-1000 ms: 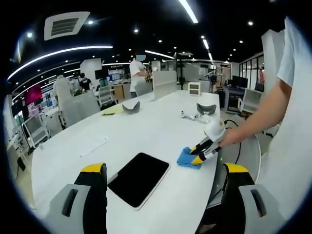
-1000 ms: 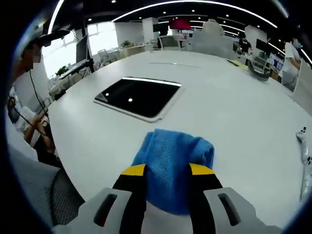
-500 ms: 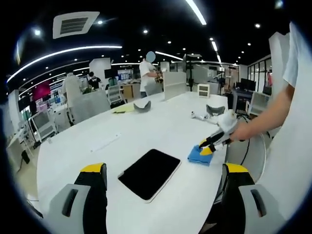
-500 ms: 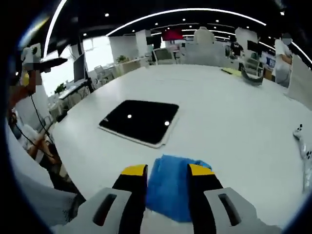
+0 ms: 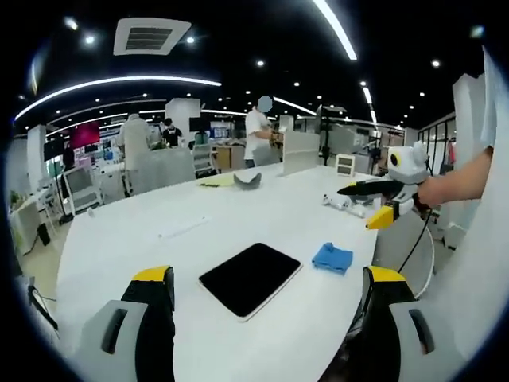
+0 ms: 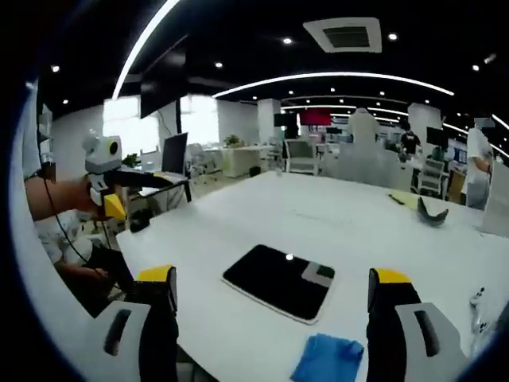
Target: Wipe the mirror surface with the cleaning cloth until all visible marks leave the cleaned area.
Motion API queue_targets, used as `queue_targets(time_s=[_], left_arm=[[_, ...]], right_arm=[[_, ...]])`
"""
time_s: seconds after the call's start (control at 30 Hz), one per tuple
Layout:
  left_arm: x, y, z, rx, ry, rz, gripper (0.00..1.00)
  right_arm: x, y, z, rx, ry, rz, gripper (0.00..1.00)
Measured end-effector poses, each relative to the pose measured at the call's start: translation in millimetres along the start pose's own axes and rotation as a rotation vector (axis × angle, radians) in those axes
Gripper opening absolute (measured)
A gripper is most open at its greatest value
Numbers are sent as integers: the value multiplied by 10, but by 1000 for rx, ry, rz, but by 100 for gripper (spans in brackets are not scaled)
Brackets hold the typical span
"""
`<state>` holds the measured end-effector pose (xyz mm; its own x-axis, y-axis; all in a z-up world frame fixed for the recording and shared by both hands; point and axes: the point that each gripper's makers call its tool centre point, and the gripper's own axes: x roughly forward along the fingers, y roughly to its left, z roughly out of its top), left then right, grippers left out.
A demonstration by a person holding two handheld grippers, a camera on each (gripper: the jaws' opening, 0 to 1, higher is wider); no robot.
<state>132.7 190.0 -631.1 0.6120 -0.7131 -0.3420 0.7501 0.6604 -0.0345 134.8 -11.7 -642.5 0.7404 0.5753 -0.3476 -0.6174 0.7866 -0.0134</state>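
The big white oval table (image 5: pixel 238 215) took up most of both views, smooth and glossy. On it lay one mirror (image 5: pixel 250 278), a dark flat rounded rectangle with a pale edge, near the table's near rim; the right gripper view showed it too (image 6: pixel 280 281), with ceiling lights reflected in it. One cleaning cloth (image 5: pixel 332 258), blue, soft-looking and crumpled, lay just beside the mirror, apart from it and flat on the table; in the right gripper view it sat low in the picture (image 6: pixel 327 360) between the two jaws but not touched by them.

The left gripper (image 5: pixel 266 278) stood wide open, with nothing between its black, yellow-tipped jaws. The right gripper (image 6: pixel 274 278) was also spread wide and empty. The left gripper view caught the right gripper (image 5: pixel 375 199) raised above the table's far edge in a person's hand, jaws parted, well clear of the cloth. The right gripper view caught the left gripper (image 6: pixel 118 191) held up at the side by a hand, its jaws parted too.

The left gripper view showed a small white device (image 5: pixel 343 202) and a dark curved object (image 5: pixel 248 180) further along the table; the right gripper view showed one dark curved object (image 6: pixel 431 208). Several people stood in the office background.
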Motion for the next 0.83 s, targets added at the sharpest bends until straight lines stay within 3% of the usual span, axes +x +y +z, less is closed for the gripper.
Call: queue_targets(time_s=[0.17, 0.23, 0.3, 0.43, 0.5, 0.53, 0.63, 0.73, 0.77, 0.83], left_arm=[[-88, -92, 5, -11, 13, 47, 99], [-107, -82, 5, -93, 21, 80, 99], [-140, -136, 38, -63, 30, 92, 99], [-179, -163, -91, -54, 88, 113, 99], [-204, -177, -70, -71, 79, 120, 99], [-207, -194, -54, -70, 78, 122, 99], [-151, -207, -80, -64, 93, 131, 99], [-83, -253, -48, -61, 101, 131, 99], [-68, -271, -34, -57, 103, 128, 99], [-22, -294, -5, -52, 104, 120, 99]], right_arm=[[31, 106, 21, -72, -6, 73, 100], [5, 137, -40, -30, 9, 105, 100], [-28, 91, -43, 21, -6, 96, 100], [-38, -43, -178, 24, -5, 91, 100], [-90, -105, -174, 114, -23, 82, 100], [-108, -127, -129, 130, -53, 81, 100], [-136, -189, -225, 132, -37, 76, 100], [-162, -156, -363, 152, 37, 88, 88], [-163, -131, -345, 147, 29, 101, 82], [-161, -111, -317, 130, 21, 102, 83]])
